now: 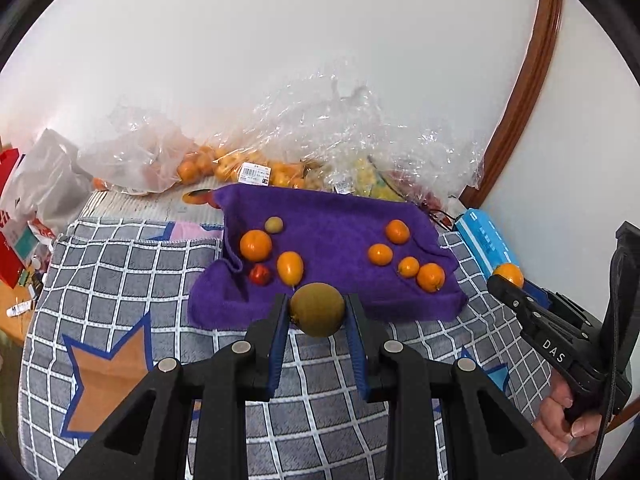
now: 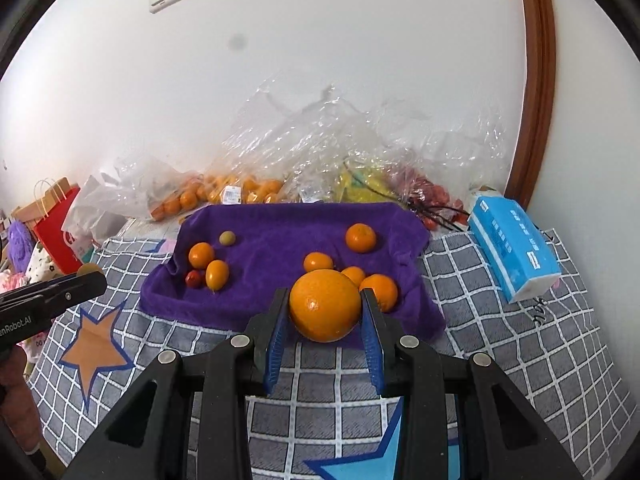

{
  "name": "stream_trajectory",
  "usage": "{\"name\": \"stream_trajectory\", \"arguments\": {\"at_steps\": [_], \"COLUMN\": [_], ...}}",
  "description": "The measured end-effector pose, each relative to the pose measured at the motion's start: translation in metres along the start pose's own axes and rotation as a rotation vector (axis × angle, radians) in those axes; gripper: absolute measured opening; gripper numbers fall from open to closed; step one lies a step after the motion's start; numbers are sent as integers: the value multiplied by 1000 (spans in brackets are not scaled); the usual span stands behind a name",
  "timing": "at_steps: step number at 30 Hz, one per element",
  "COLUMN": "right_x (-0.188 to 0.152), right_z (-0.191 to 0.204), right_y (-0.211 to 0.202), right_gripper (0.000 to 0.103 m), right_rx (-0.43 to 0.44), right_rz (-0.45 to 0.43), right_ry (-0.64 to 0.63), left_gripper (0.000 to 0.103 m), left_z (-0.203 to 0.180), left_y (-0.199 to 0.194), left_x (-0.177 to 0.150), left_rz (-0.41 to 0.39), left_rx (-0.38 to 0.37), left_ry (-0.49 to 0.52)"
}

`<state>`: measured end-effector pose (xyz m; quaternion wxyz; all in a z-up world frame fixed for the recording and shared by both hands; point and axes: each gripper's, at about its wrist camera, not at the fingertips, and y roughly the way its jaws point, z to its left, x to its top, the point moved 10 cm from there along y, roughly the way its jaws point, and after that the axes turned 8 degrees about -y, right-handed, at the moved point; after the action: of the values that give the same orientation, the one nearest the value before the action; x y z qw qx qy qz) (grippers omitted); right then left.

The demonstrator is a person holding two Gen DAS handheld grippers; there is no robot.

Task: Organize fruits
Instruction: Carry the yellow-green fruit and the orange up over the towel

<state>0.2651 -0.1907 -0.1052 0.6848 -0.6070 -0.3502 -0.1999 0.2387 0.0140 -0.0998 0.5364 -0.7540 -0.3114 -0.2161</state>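
Observation:
My left gripper [image 1: 317, 309] is shut on a brown kiwi [image 1: 317, 309] and holds it above the front edge of a purple towel [image 1: 332, 216]. My right gripper [image 2: 325, 312] is shut on a large orange [image 2: 325, 305], also over the towel's [image 2: 280, 228] front edge. On the towel's left lie an orange [image 1: 256, 245], a small green fruit [image 1: 274, 224], an oval orange fruit [image 1: 290, 267] and a small red fruit [image 1: 260, 274]. On its right lie several oranges [image 1: 380, 254]. The right gripper shows in the left wrist view [image 1: 505, 280].
The towel lies on a grey checked blanket [image 1: 120, 264] with star patches. Clear plastic bags of fruit [image 1: 248, 168] line the wall behind. A blue tissue pack [image 2: 514, 248] lies at the right. Bags and clutter [image 1: 32, 208] sit at the far left.

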Motion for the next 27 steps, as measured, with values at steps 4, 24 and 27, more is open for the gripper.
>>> {"name": "stream_trajectory", "arguments": {"at_steps": [4, 24, 27], "right_x": [6, 23, 26], "right_z": [-7, -42, -47], "right_y": [7, 65, 75], "right_gripper": [34, 35, 35], "right_rx": [-7, -36, -38], "right_rz": [-1, 24, 29], "right_ry": [4, 21, 22], "left_gripper": [26, 26, 26], "left_z": [2, 25, 27], "left_y": [9, 62, 68], "left_x": [8, 48, 51], "left_rz": [8, 46, 49], "left_rx": [3, 40, 43], "left_ry": [-3, -44, -45]}}
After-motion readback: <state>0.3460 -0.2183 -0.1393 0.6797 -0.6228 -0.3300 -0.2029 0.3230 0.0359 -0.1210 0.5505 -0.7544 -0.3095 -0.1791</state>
